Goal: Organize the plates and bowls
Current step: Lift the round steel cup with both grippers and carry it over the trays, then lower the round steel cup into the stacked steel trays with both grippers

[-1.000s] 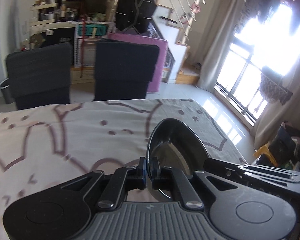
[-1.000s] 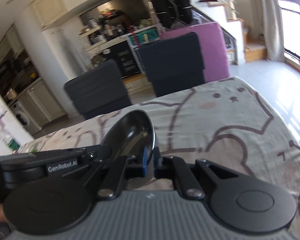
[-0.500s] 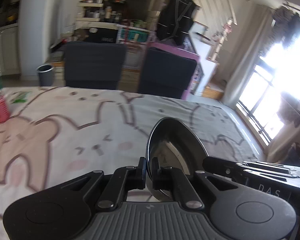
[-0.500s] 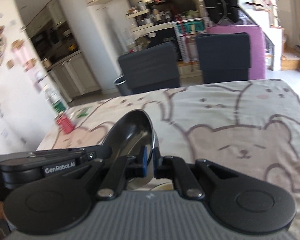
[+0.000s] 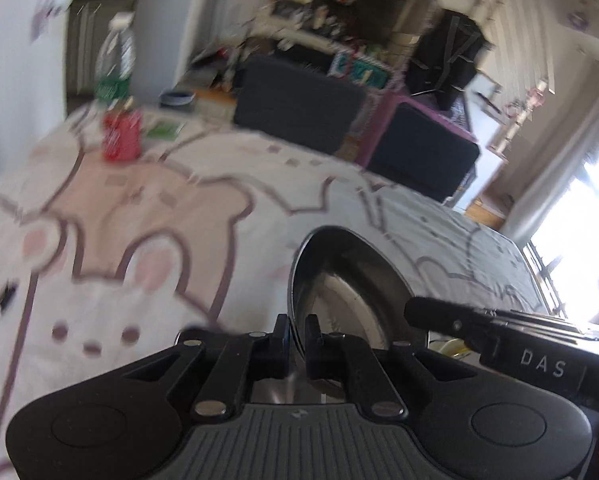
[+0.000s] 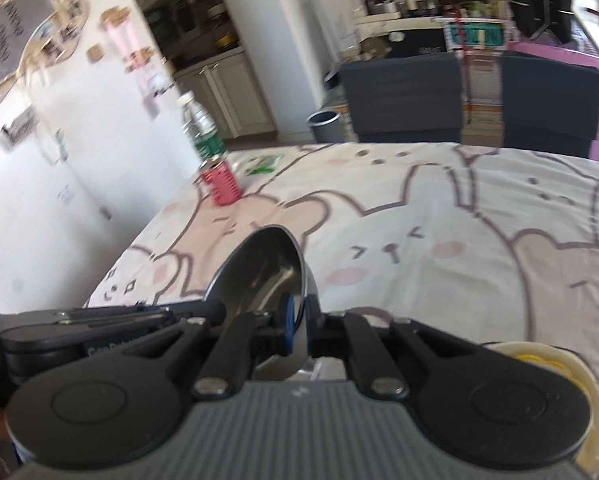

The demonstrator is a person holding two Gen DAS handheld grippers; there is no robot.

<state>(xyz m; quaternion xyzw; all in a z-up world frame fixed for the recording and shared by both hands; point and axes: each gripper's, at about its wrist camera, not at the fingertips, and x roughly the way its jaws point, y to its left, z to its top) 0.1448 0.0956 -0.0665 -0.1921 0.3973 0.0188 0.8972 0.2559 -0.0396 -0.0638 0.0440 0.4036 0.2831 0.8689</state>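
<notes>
A shiny steel bowl [image 5: 339, 280] hangs tilted above the bear-print tablecloth [image 5: 139, 208], held by both grippers at opposite sides of its rim. In the left wrist view, my left gripper [image 5: 296, 336] pinches the near rim; its jaws are opening slightly with the rim still between the pads. In the right wrist view, the same bowl [image 6: 267, 268] sits in my right gripper [image 6: 297, 320], which is shut on the rim. A cream bowl with yellow inside [image 6: 539, 360] lies on the cloth just below and to the right.
A red can [image 6: 219, 182], a water bottle [image 6: 199, 128] and a green packet [image 6: 265, 164] stand near the table's far left corner. Two dark chairs [image 6: 403, 96] line the far edge. A white wall [image 6: 59, 160] runs close along the left side.
Both grippers have carried the bowl sideways across the table toward its left end. The can and bottle are now much nearer, and the left view has rolled.
</notes>
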